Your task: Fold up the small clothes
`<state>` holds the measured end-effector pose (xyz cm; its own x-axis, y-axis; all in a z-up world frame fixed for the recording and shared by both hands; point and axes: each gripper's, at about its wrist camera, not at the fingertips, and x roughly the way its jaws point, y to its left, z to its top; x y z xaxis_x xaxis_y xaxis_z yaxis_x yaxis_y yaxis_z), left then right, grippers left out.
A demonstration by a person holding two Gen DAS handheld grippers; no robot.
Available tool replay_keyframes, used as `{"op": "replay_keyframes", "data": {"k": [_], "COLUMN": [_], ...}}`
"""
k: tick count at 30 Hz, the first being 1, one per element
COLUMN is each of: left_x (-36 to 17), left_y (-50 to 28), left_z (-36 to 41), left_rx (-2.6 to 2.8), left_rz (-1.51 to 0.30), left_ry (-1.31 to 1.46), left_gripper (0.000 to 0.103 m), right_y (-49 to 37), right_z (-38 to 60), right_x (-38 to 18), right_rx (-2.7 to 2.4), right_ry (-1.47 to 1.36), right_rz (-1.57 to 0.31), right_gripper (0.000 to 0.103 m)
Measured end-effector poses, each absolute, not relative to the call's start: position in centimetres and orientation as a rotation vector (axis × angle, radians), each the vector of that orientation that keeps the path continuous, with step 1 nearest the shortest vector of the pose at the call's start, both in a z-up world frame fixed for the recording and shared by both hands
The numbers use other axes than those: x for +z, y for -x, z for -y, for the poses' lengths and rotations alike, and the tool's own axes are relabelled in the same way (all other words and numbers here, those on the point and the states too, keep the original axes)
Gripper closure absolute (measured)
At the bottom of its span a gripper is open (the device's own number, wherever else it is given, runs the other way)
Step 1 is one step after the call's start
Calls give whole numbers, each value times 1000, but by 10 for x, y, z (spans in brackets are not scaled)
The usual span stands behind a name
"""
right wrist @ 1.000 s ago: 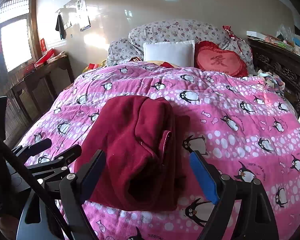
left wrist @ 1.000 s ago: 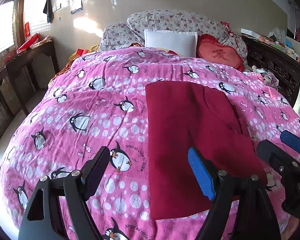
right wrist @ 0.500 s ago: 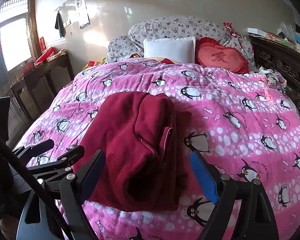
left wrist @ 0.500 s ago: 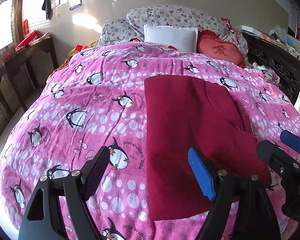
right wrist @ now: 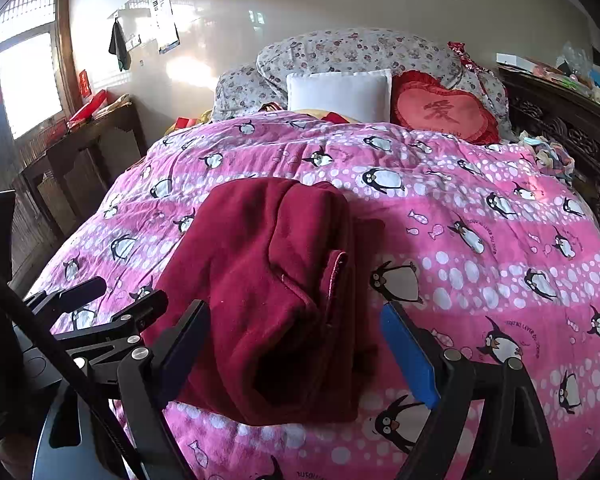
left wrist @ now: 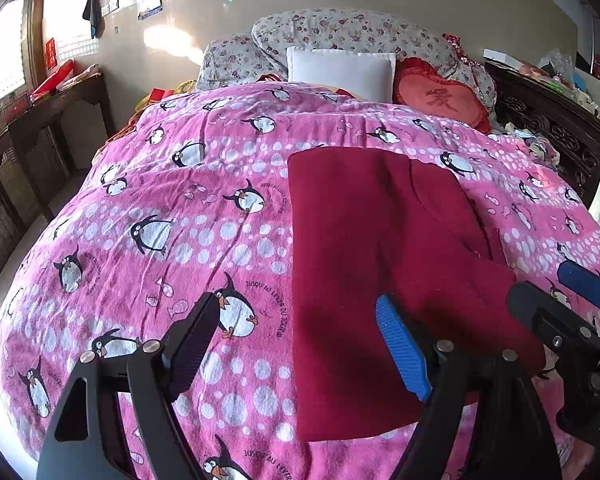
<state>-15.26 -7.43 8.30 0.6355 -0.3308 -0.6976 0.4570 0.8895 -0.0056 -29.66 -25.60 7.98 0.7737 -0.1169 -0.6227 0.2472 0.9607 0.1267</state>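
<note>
A dark red fleece garment point(left wrist: 372, 240) lies folded on the pink penguin quilt point(left wrist: 180, 216); it also shows in the right wrist view point(right wrist: 268, 288), with a folded flap along its right side. My left gripper point(left wrist: 296, 344) is open and empty, hovering over the garment's near left edge. My right gripper point(right wrist: 296, 352) is open and empty above the garment's near end. Each gripper shows in the other's view: the right gripper point(left wrist: 560, 300) at the far right and the left gripper point(right wrist: 112, 304) at the far left.
A white pillow point(left wrist: 340, 68), floral pillows point(left wrist: 340, 28) and a red heart cushion point(left wrist: 444, 100) sit at the bed's head. A dark wooden side table point(left wrist: 48, 120) stands left of the bed. A carved dark cabinet point(left wrist: 548, 112) with clutter is on the right.
Both grippers have drifted slightly, the views shifting a little; both stay open and the garment has not moved.
</note>
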Motion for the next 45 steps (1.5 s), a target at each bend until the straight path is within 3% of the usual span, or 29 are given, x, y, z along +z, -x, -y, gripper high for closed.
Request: {"op": "replay_keyframes", "data": {"k": [45], "left_x": [81], "left_y": [152], "left_z": [76], "left_rx": [-460], "left_rz": [-751], "left_ry": [-186], "left_gripper": [23], "right_y": [291], "right_z": [254], "right_x": [78], "right_rx": [-184], "right_ry": [-202], "right_rz": [-686], "right_gripper": [12]}}
